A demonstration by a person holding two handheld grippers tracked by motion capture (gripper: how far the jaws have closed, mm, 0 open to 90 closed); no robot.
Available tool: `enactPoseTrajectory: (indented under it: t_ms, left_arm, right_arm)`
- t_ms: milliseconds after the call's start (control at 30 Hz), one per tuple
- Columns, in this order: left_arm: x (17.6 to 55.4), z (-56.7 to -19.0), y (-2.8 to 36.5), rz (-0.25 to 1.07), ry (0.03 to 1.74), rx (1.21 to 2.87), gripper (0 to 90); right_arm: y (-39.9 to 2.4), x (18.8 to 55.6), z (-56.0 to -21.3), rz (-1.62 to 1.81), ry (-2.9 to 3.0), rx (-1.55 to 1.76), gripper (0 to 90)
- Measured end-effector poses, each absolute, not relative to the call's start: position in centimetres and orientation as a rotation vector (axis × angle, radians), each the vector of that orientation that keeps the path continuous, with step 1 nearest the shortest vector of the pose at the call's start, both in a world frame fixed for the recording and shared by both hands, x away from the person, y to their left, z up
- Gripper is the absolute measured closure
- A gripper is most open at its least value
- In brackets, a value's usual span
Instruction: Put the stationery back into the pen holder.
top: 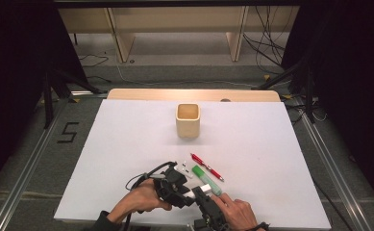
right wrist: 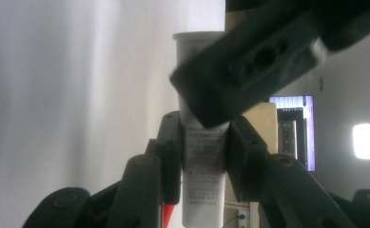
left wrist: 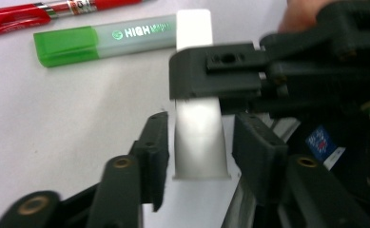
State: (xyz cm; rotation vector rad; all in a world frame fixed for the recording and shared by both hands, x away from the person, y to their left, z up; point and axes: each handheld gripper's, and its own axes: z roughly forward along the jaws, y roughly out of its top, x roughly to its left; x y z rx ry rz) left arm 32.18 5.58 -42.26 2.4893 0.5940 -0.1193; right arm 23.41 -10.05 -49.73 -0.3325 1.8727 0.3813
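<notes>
Handover of a white tube (left wrist: 199, 142) between two hand-held grippers, near edge of the table (top: 127, 144). The right gripper (right wrist: 204, 142) has both pads pressed on the tube's printed body, so it is clamped and carrying the load. The left gripper (left wrist: 199, 156) stands half-wide around the tube's flat crimped end: a gap shows on each side of the tube, so it is not gripping. In the high view the tube (top: 188, 193) sits between the left gripper (top: 177, 185) and the right gripper (top: 201, 195), lifted just above the sheet.

The step appears to be a regrasp, the right claw taking over from the left. To do it well, the right hand should hold steady and squeeze only lightly, since a soft tube will likely buckle or ooze under a hard pinch. The left should back straight off along the tube's axis, without brushing the crimp or the right jaw crossing above it.

Nearby lie a green highlighter (top: 206, 179) and a red pen (top: 206, 167); a cup (top: 188, 121) stands farther back, well apart.
</notes>
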Motion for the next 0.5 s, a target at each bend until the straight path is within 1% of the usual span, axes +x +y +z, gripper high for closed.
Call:
enactPoseTrajectory:
  t_ms: [67, 167, 233, 500]
  left_arm:
    - [32.1, -42.1, 5.7, -0.106, 0.593, 2.491, 43.3]
    - [32.1, -41.8, 6.1, -0.079, 0.593, 2.467, 37.1]
    - [32.1, -41.7, 6.6, -0.037, 0.568, 2.443, 33.1]
    - [32.6, -41.6, 9.4, 0.055, 0.632, 2.325, 28.0]
  right_arm:
    - [-10.2, 23.4, -49.8, 0.373, 1.879, -0.33, 70.0]
    - [-10.4, 23.6, -49.8, 0.363, 1.888, -0.32, 70.0]
    - [-10.6, 23.8, -49.7, 0.364, 1.878, -0.33, 70.0]
    - [-11.7, 24.6, -49.3, 0.391, 1.888, -0.255, 70.0]
